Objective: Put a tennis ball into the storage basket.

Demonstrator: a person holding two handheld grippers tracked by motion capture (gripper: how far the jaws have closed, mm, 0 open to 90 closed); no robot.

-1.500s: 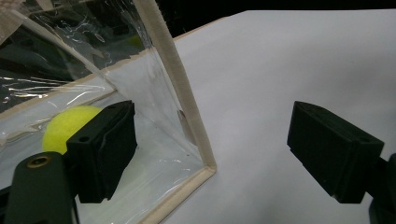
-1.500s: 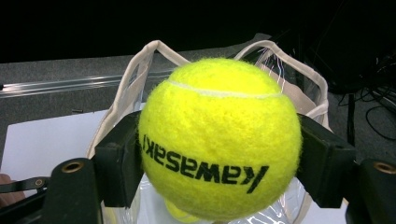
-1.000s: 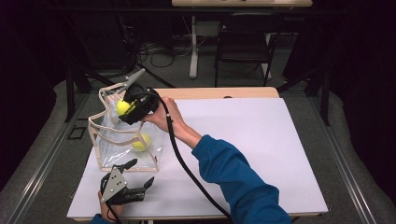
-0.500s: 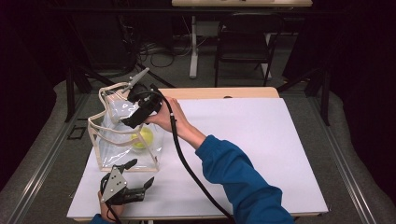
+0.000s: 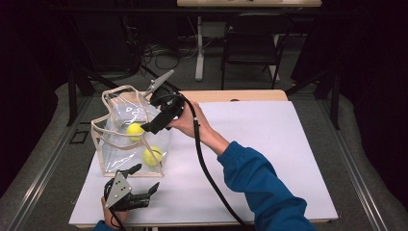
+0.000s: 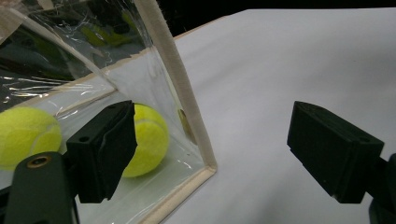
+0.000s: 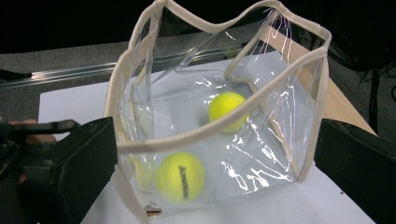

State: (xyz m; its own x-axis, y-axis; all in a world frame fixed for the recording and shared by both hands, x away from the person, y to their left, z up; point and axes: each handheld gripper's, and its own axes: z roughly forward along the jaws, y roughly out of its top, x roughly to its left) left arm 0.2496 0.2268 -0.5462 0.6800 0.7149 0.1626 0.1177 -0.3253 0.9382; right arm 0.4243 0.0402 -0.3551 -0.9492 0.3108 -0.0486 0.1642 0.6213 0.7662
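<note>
A clear plastic bag (image 5: 98, 144) with beige trim stands open at the table's left. Two yellow tennis balls (image 5: 135, 131) (image 5: 152, 155) are inside it. My right gripper (image 5: 151, 126) hovers at the bag's right rim. Its jaws have just been opening and stand open, with nothing between them. The right gripper view looks down into the bag (image 7: 187, 137), with one ball (image 7: 180, 176) near and the other (image 7: 227, 109) farther in. My left gripper (image 5: 146, 177) rests open on the table at the bag's front corner (image 6: 184, 98). It touches nothing, and a ball (image 6: 149, 140) shows through the bag's wall.
A white sheet (image 5: 269, 144) covers the table, bare to the right of the bag. The right gripper's black cable (image 5: 207, 168) trails across it toward the front edge. A dark chair (image 5: 250, 43) and table legs stand beyond the far edge.
The right gripper held a tennis ball over the bag and has let it go; the ball now sits inside with the other one. The gripper has drawn back to the right.
</note>
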